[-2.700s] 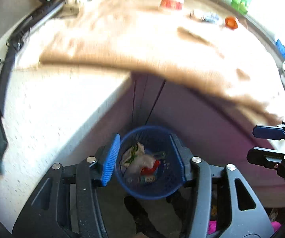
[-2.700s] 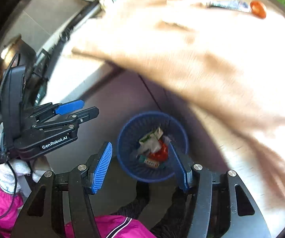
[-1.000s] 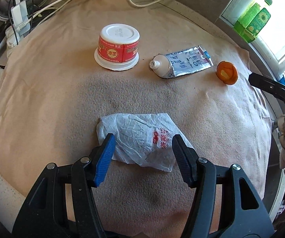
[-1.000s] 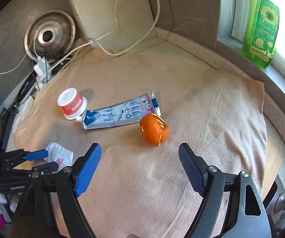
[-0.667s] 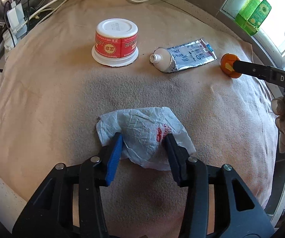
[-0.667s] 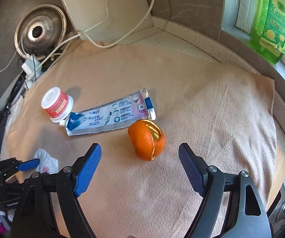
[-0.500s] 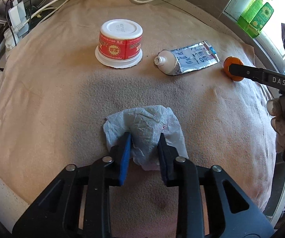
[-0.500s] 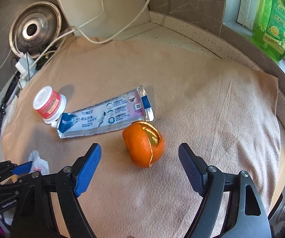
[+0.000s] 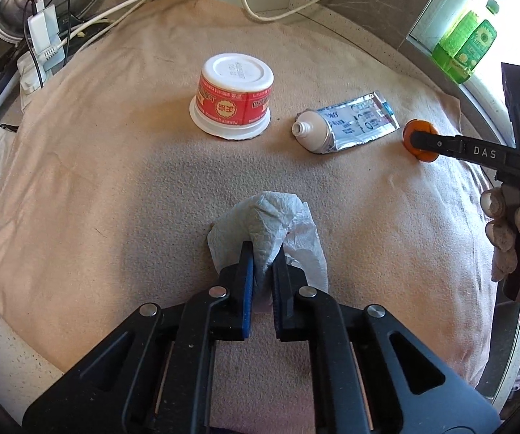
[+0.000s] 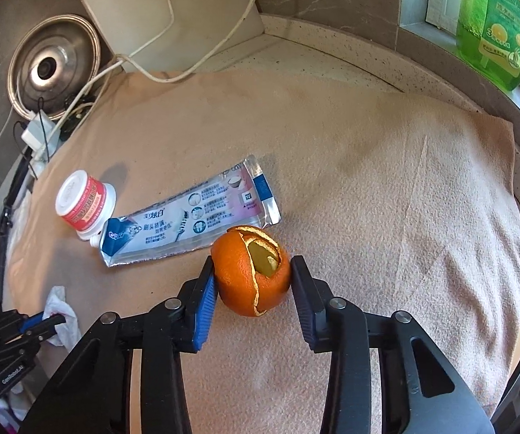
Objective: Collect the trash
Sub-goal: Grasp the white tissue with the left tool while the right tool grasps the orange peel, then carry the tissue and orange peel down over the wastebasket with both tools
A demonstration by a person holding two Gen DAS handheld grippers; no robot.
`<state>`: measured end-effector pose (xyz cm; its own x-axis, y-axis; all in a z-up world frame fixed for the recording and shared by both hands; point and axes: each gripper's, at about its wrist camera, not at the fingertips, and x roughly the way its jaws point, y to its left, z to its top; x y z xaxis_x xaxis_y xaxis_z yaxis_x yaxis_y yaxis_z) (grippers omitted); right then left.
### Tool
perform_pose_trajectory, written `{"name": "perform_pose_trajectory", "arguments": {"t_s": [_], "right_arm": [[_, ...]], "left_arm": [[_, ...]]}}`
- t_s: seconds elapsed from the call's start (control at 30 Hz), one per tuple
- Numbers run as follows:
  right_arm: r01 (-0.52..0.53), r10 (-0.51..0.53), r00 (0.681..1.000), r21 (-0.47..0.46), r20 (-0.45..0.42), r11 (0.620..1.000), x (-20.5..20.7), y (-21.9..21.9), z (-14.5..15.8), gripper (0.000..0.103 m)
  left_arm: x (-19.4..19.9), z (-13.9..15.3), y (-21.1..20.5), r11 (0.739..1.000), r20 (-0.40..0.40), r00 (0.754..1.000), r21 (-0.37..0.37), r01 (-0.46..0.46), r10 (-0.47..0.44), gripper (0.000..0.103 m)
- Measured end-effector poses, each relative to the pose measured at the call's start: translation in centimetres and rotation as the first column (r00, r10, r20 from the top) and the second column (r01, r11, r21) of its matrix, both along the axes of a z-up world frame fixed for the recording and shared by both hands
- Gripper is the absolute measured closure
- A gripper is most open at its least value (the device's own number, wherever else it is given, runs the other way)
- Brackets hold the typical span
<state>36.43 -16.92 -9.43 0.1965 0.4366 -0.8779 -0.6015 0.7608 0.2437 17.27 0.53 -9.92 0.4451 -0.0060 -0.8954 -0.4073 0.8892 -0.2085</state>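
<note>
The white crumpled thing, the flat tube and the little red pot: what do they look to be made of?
The white crumpled thing pinched by the left gripper: probably thin paper or plastic film; matte, finely creased, holds its folds. The flat tube: likely foil laminate; shiny silvery edges, squeezed flat, printed. The little red pot: seemingly smooth white plastic under a red label, standing upside down.

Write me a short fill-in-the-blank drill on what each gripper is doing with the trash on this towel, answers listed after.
1. The left gripper is shut on the crumpled white ____.
2. The right gripper has its fingers on either side of the orange ____.
3. The toothpaste tube lies between the orange peel and the upside-down red-and-white ____.
4. All of this trash lies on a beige ____.

Missing words: wrapper; peel; cup; towel
</note>
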Motion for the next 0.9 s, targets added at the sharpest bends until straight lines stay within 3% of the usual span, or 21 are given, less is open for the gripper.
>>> {"name": "perform_pose_trajectory", "arguments": {"t_s": [0.4,0.9], "right_arm": [[0.022,-0.023,1.000,0.085,0.015,0.996,-3.3,-1.3,2.7,0.069],[0.026,-0.033,0.999,0.203,0.030,0.979,-11.9,-1.9,7.7,0.070]], "left_arm": [[-2.6,2.4,0.7,1.000,0.052,0.999,0.001,-0.003,0.003,0.097],[-9.4,4.8,1.8,1.000,0.106,0.994,0.000,0.021,-0.020,0.097]]}}
